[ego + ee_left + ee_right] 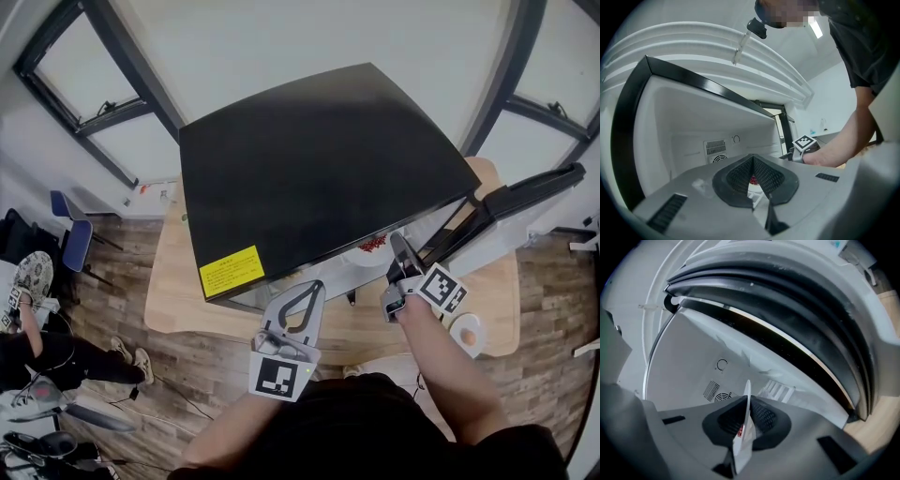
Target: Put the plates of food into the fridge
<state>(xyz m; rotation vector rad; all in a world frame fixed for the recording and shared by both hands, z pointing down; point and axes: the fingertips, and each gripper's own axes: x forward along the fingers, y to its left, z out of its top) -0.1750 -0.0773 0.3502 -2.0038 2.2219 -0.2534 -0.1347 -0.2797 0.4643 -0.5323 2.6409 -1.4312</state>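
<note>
Evidently to keep off the food (373, 243), the right gripper (745, 411) pinched the plate (367, 253) by its rim, just ahead of its fingers (764, 417) at the open fridge (319, 169) mouth, while the left gripper (752, 164) hovered beside, fingers together on nothing.

**A:** Head camera: high up, facing steeply down on the fridge's (319, 169) black top and the table (173, 300) edge. It isn't close.

**B:** Left gripper (315, 285) camera?

**A:** Level along its jaws, just outside the fridge mouth, facing the white inside.

**B:** Right gripper (397, 242) camera?

**A:** Further in, rolled sideways, with the fridge's dark edge close above.

**B:** Overlap?

**A:** Both gripper views catch the back-wall vent (716, 147). Head view and left gripper view share the right gripper's marker cube (805, 143).
</note>
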